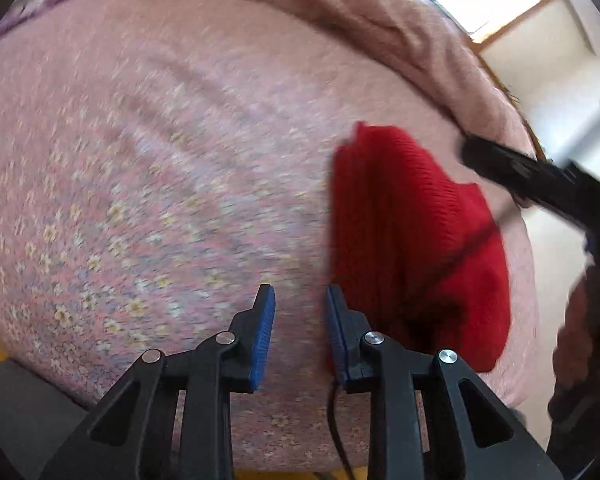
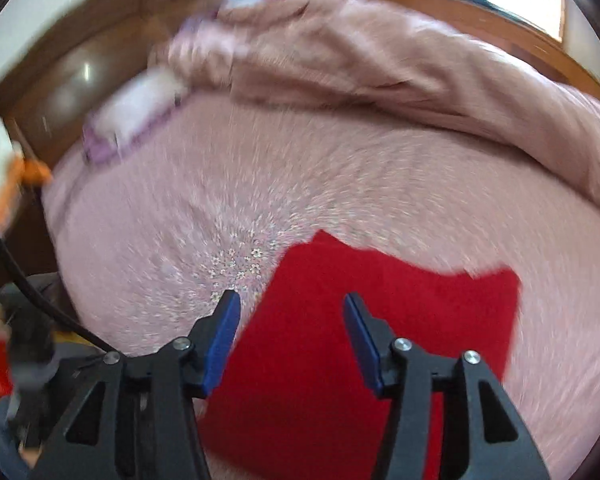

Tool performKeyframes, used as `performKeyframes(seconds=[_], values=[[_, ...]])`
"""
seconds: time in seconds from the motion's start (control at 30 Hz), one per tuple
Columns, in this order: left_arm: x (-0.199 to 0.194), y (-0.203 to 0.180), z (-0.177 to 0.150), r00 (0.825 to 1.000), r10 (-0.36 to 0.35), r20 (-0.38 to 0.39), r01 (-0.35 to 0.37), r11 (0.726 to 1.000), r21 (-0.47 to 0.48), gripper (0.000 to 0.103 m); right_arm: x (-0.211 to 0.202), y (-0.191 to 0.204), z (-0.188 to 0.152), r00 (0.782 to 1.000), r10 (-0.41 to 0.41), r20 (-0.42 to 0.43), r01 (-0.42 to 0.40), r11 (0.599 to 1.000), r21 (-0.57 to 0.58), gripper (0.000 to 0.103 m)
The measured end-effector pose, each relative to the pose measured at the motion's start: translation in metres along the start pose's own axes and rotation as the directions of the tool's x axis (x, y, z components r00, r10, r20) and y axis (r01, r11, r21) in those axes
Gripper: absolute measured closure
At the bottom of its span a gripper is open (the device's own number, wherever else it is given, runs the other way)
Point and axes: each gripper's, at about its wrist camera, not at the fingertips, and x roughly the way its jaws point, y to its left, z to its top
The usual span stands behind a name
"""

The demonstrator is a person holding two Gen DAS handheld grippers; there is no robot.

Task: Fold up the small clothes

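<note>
On bed (image 2: pixel 380 184) — red garment (image 2: pixel 380 320) near edge, bedspread bare leftward.

A red ribbed knit garment (image 1: pixel 416 240) is lying flat on a pink flower-printed bedspread (image 1: pixel 160 184), near the bed's edge. In the right wrist view the red garment (image 2: pixel 380 320) is showing as a broad, roughly rectangular shape, its far edge uneven with a raised corner on the left and a shallow dip toward the right. In the left wrist view it is looking folded, with a straight, thick-looking left edge. Nothing is resting on it. Both views are blurring its finer details.
</note>
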Motion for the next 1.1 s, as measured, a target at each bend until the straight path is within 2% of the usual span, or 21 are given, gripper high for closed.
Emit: performKeyframes(seconds=[0.07,0.1,0.13,0.17,0.2,0.3,0.37,0.47,0.6,0.67,0.73,0.77,0.83,0.87,0.93,0.97,1.1], values=[[0.004,0.01,0.003,0.999,0.043,-0.015,-0.044,0.999,-0.032,0.083,0.04,0.017,0.022,0.994,-0.052,-0.097,0.047,0.997,-0.059,0.047],[0.005,0.017,0.004,0.999,0.04,-0.032,-0.042,0.997,-0.059,0.083,0.056,0.022,0.026,0.986,-0.091,-0.139,0.08,0.993,-0.085,0.05],[0.006,0.021,0.004,0.999,0.022,-0.042,-0.025,0.997,-0.076,0.083,0.071,0.024,0.025,0.974,-0.146,-0.173,0.129,0.986,-0.107,0.086],[0.006,0.025,0.003,0.999,-0.003,-0.051,-0.002,0.996,-0.091,0.083,0.079,0.022,0.023,0.964,-0.209,-0.166,0.193,0.976,-0.104,0.091],[0.005,0.027,0.002,0.999,-0.01,-0.053,0.005,0.996,-0.094,0.083,0.076,0.015,0.021,0.965,-0.228,-0.133,0.222,0.973,-0.06,0.092],[0.003,0.028,0.0,0.997,-0.041,-0.066,0.035,0.996,-0.083,0.083,0.054,-0.001,0.013,0.976,-0.208,-0.067,0.21,0.977,0.026,0.093],[0.003,0.024,-0.003,0.994,-0.072,-0.083,0.067,0.996,-0.063,0.083,0.035,-0.007,0.006,0.975,-0.222,-0.022,0.222,0.974,0.046,0.093],[0.004,0.021,-0.006,0.994,-0.067,-0.087,0.062,0.997,-0.052,0.083,0.02,-0.018,-0.005,0.977,-0.214,-0.026,0.215,0.974,0.073,0.093],[-0.006,0.02,-0.008,0.995,-0.089,-0.051,0.087,0.995,-0.04,0.083,0.04,-0.027,-0.029,0.973,-0.219,-0.072,0.227,0.967,0.115,0.093],[-0.008,0.02,-0.008,0.994,-0.087,-0.059,0.085,0.996,-0.031,0.083,0.039,-0.019,-0.031,0.971,-0.237,-0.02,0.237,0.967,0.095,0.093],[-0.002,0.017,-0.004,0.994,-0.068,-0.079,0.066,0.997,-0.035,0.083,0.034,-0.01,-0.026,0.987,-0.156,0.038,0.15,0.982,0.118,0.092],[-0.001,0.018,-0.004,0.994,-0.064,-0.084,0.061,0.997,-0.041,0.083,0.036,-0.005,-0.02,0.99,-0.13,0.046,0.124,0.985,0.119,0.092],[-0.001,0.015,-0.006,0.996,-0.058,-0.071,0.057,0.998,-0.029,0.083,0.045,0.005,-0.013,0.989,-0.147,0.032,0.144,0.985,0.093,0.091],[-0.004,0.014,-0.006,0.997,-0.059,-0.057,0.058,0.998,-0.015,0.083,0.049,0.009,-0.009,0.99,-0.141,0.027,0.139,0.987,0.085,0.09],[-0.01,0.01,-0.007,0.997,-0.067,-0.038,0.067,0.998,0.01,0.083,0.053,0.011,-0.005,0.994,-0.108,0.026,0.105,0.99,0.095,0.078],[-0.011,0.004,-0.009,0.997,-0.076,-0.033,0.077,0.997,0.016,0.083,0.05,0.011,-0.005,0.995,-0.091,0.032,0.087,0.991,0.105,0.077],[-0.024,0.002,-0.008,0.989,-0.146,0.008,0.146,0.989,-0.001,0.083,0.024,0.006,-0.008,0.997,-0.022,0.079,0.013,0.995,0.104,0.065]])
